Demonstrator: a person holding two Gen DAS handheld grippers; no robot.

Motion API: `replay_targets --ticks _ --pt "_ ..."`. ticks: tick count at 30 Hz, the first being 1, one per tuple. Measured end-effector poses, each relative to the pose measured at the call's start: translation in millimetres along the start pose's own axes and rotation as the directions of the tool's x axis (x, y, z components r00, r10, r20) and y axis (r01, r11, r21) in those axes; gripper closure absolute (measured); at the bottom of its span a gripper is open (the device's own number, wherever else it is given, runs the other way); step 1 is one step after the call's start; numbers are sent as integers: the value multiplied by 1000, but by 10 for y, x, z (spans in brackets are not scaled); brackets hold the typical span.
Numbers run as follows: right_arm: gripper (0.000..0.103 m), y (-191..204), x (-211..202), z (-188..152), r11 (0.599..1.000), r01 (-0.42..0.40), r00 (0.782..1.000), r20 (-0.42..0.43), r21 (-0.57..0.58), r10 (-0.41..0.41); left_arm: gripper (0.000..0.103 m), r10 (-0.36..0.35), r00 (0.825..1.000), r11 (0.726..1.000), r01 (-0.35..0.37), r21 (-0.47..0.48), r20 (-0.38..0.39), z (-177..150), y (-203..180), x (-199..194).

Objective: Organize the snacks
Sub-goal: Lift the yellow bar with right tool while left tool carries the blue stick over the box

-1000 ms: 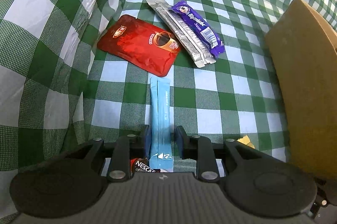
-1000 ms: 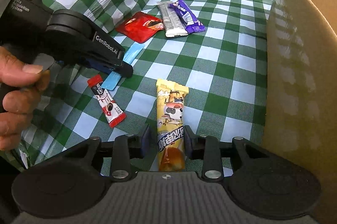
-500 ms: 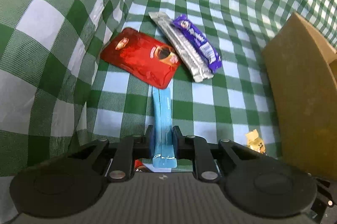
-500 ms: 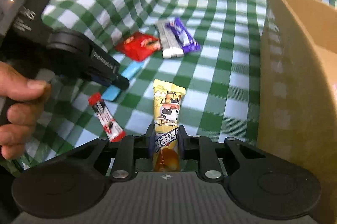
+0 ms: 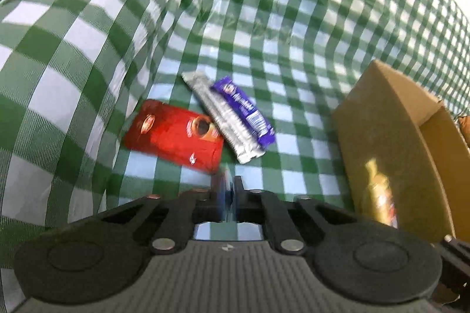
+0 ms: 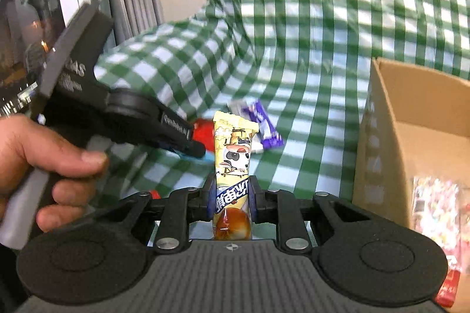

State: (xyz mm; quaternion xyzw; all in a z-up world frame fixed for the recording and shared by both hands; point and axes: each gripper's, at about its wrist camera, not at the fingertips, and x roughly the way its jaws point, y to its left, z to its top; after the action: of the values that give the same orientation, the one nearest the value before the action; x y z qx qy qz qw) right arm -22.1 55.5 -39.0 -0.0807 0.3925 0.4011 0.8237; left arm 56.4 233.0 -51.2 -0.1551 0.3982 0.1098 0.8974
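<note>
My left gripper [image 5: 227, 183] is shut on a thin light-blue stick packet [image 5: 225, 195], which shows edge-on and blurred above the checked cloth. My right gripper [image 6: 231, 189] is shut on a yellow packet with a cartoon cow [image 6: 233, 148], held upright off the cloth. In the right wrist view a hand [image 6: 44, 154] holds the left gripper [image 6: 195, 150], with the blue packet [image 6: 207, 157] sticking out of its tip. A red sachet [image 5: 176, 133], a silver packet [image 5: 223, 119] and a purple bar [image 5: 246, 113] lie on the cloth ahead.
An open cardboard box [image 6: 411, 95] stands to the right with colourful snack packs [image 6: 434, 204] inside. The green-and-white checked cloth [image 5: 88, 48] bulges up at the left. A small red stick [image 6: 154, 193] peeks out below the left gripper.
Both grippers have risen and tilted upward, lifting their packets off the cloth. The left jaws closed tight on the blue stick, which turned edge-on. The right jaws tightened on the yellow packet.
</note>
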Motion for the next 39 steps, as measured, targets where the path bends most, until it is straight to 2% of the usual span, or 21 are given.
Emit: replay_targets --ticks 2,6,11,13,16,19,24,26,27,30,32,39 --pt "80 -1 -62 48 1000 -7 999 33 -1 7 99 -2 1000 1000 2 4 -2 2 -20 1" --pt "80 -24 -109 57 1000 -5 999 54 -4 5 98 -7 998 999 4 -36 -69 -16 42 104" --pt "80 -61 7 18 1000 14 1000 10 26 -15 84 2 994 983 -21 -181 -106 -24 299 193" --pt "80 -93 39 0 999 17 1000 -5 50 -17 66 -10 993 974 -17 -224 -120 -26 362 228" --pt "80 -122 73 -20 997 17 1000 -21 78 -15 60 19 990 980 -46 -192 -141 -15 316 297" --pt "80 -115 86 -34 996 15 1000 -26 85 -13 60 40 987 989 -61 -133 -156 -15 205 390" --pt "80 -96 96 -51 997 9 1000 -26 81 -7 62 115 978 993 -117 2 -176 -65 18 582" --pt "80 -95 101 -51 997 9 1000 -26 80 -7 73 160 973 986 -151 65 -167 -76 -52 615" --pt "80 -98 101 -51 997 9 1000 -25 81 -7 82 176 971 983 -164 85 -162 -78 -72 616" --pt "80 -118 94 -47 997 11 1000 -20 82 -10 90 159 974 987 -153 47 -164 -57 -14 590" --pt "80 -126 89 -50 996 19 1000 -10 82 -19 91 144 978 990 -142 27 -151 -32 10 545" --pt "80 -119 -102 112 995 22 997 78 99 -30 91 60 998 998 -60 3 -22 80 -26 198"
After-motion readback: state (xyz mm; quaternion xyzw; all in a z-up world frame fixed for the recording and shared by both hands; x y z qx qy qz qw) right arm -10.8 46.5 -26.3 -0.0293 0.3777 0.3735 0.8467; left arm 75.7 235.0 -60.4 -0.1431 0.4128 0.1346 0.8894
